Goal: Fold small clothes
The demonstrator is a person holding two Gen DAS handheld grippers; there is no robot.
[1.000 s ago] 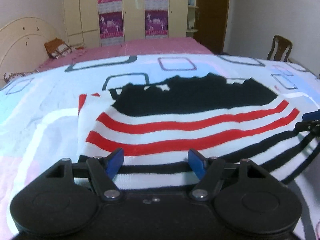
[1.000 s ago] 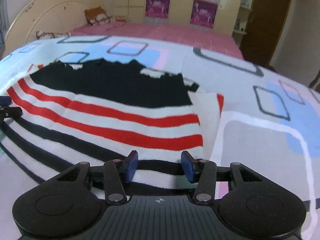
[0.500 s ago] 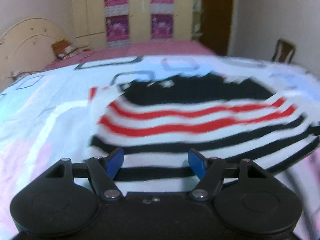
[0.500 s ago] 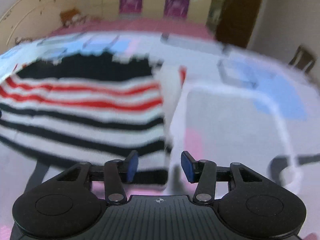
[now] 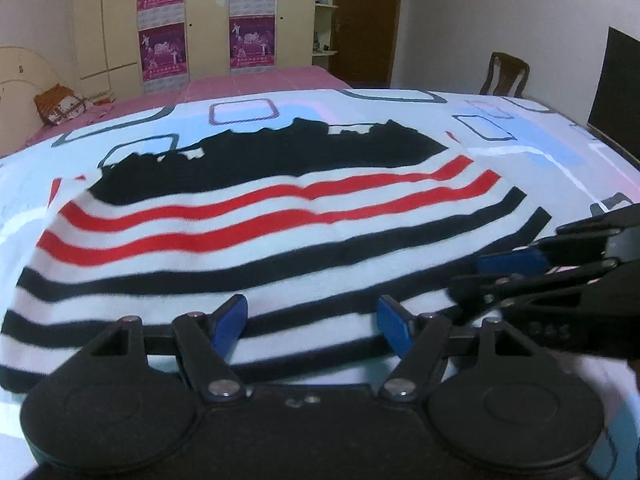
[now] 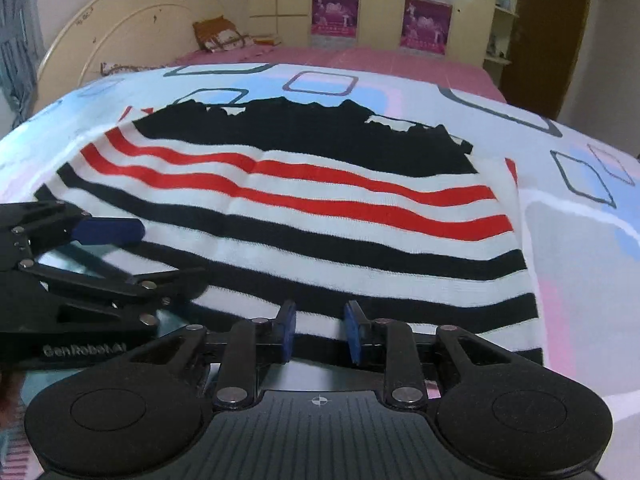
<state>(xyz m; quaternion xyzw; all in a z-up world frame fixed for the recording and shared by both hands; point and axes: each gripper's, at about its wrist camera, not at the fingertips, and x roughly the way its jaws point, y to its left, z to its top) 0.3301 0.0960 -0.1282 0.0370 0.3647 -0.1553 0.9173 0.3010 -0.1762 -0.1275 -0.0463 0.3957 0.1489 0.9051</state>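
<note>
both claws parted, left claw (image 5: 312, 322) wider than right claw (image 6: 319, 330), apparently nothing gripped, over striped sweater (image 5: 280, 232) hem

A home bedroom: a bed (image 6: 420, 60) with curved headboard (image 6: 132, 28), wardrobe (image 5: 200, 20) and wooden chair (image 5: 506, 76).

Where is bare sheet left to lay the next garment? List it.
Bare bedsheet lies right of the striped sweater, and beyond its black top edge toward the pink bed. The near hem is crowded: left gripper and right gripper.
</note>
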